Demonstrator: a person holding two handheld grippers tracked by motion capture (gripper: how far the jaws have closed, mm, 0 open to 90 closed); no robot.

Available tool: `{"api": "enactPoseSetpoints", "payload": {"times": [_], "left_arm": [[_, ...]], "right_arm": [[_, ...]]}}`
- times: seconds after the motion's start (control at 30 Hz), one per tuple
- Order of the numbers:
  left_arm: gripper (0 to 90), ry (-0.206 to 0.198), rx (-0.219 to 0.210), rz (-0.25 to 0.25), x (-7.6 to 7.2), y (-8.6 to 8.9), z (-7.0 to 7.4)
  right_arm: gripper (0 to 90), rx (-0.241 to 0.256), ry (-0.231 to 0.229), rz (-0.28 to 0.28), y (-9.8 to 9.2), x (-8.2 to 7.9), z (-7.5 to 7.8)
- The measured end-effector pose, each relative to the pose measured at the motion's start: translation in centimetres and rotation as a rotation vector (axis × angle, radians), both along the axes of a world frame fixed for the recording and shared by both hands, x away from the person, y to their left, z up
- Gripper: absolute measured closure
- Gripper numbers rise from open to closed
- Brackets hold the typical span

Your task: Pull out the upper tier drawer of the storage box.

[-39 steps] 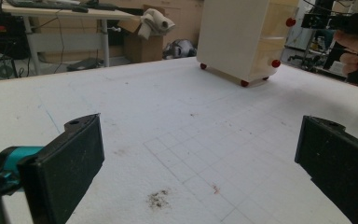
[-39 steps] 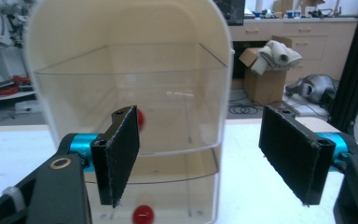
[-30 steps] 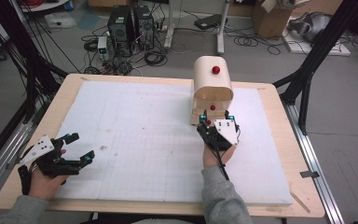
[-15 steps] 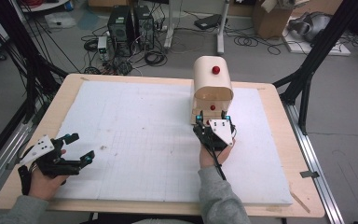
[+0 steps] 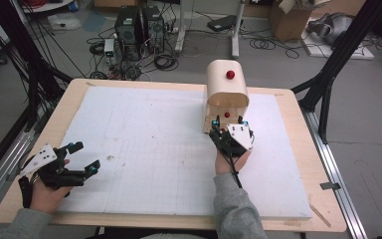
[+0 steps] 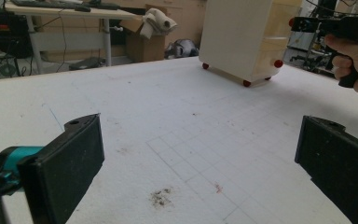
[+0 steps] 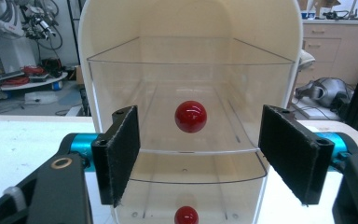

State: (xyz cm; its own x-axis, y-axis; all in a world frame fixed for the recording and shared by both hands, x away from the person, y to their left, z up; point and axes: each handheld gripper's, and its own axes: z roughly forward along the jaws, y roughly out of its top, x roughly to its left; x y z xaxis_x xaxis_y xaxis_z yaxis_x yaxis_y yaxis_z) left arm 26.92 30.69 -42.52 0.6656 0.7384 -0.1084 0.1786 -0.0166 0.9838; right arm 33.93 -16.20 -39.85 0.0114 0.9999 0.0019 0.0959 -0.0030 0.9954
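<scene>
White foam mat [image 5: 154, 149] on wooden table [image 5: 69, 107] — computer towers [image 5: 139, 25] beyond.

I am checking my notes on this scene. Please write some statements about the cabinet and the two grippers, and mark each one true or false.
1. The right gripper has its jaws open in front of the red knob of a clear drawer. True.
2. The right gripper's jaws are shut on that knob. False: they stand apart, one on each side.
3. The left gripper rests near the cabinet. False: it is far away, at the table's left edge.
4. The left gripper is open and holds nothing. True.
</scene>
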Motion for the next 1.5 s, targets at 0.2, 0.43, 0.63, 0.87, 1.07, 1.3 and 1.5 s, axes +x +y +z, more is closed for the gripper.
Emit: {"api": "enactPoseSetpoints", "payload": {"times": [0.2, 0.43, 0.63, 0.87, 1.07, 1.3, 1.5], "left_arm": [[1.8, 0.0, 0.0, 0.0, 0.0, 0.0, 0.0], [1.8, 0.002, 0.003, 0.0, 0.1, 0.1, -0.1], [1.8, 0.001, 0.004, -0.001, 0.1, 0.0, -0.1], [1.8, 0.001, 0.004, -0.002, 0.1, 0.1, -0.1], [1.8, 0.003, 0.005, 0.0, 0.1, 0.1, -0.1], [1.8, 0.004, 0.008, -0.002, 0.1, 0.0, -0.1], [1.8, 0.003, 0.011, -0.001, 0.1, 0.0, -0.1]], "right_arm": [[28.8, -0.014, -0.004, 0.001, 0.4, 0.5, 0.2], [30.2, -0.009, -0.006, -0.001, 0.3, 1.0, 0.0], [34.0, -0.015, -0.009, 0.001, 0.3, 1.0, 0.1], [46.4, -0.036, -0.012, 0.006, 0.5, 0.9, 0.0], [61.9, -0.04, -0.023, -0.002, 0.7, 0.8, 0.1], [67.0, -0.052, -0.01, -0.008, 0.8, 0.9, 0.0], [72.8, -0.07, -0.015, -0.025, 0.8, 0.9, 0.0]]}}
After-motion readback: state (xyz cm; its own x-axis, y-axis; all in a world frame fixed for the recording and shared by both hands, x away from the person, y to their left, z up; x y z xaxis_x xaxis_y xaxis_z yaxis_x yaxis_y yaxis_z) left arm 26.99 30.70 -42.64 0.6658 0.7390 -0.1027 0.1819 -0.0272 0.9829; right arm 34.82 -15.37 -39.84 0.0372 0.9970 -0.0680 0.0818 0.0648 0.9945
